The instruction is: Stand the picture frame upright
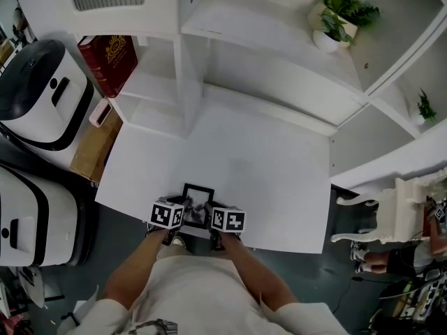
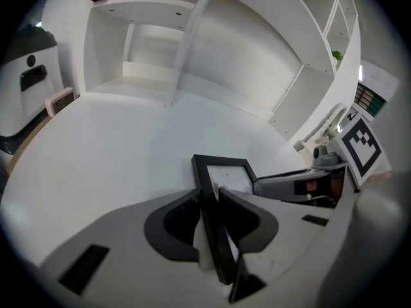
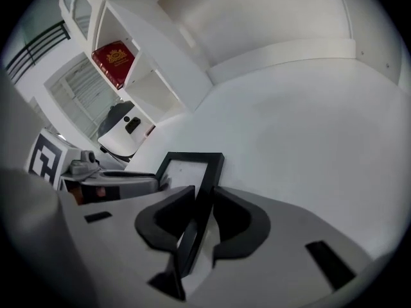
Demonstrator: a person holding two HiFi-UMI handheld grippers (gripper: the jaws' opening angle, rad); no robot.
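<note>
Both tools are clamped on the picture frame (image 1: 198, 199). The left gripper (image 1: 174, 218) has its jaws nearly together on the frame's left rail, and the right gripper (image 1: 222, 220) pinches the right rail the same way. In the left gripper view the black rail runs straight between the dark pads of the left gripper (image 2: 212, 194). The right gripper view shows the same thing mirrored at the right gripper (image 3: 204, 194).

From the head view, the frame sits at 6 o'clock on the white table (image 1: 279, 180), close to the near edge. It faces up rather than standing, and I can't tell whether any edge has lifted off the surface. The shelf unit (image 1: 265, 40) stands well apart at 12 o'clock, with a red book (image 1: 110, 60) at 10 o'clock.

I judge the frame light and stiff, with a thin black border and a glazed face (image 2: 230, 178) that could crack or slip out under a twist. The narrow rails give little purchase, so a symmetric hold on opposite sides, as now, looks right to me. I'd keep off the glass and expect the smooth border to slide if the two sides tip unevenly.
</note>
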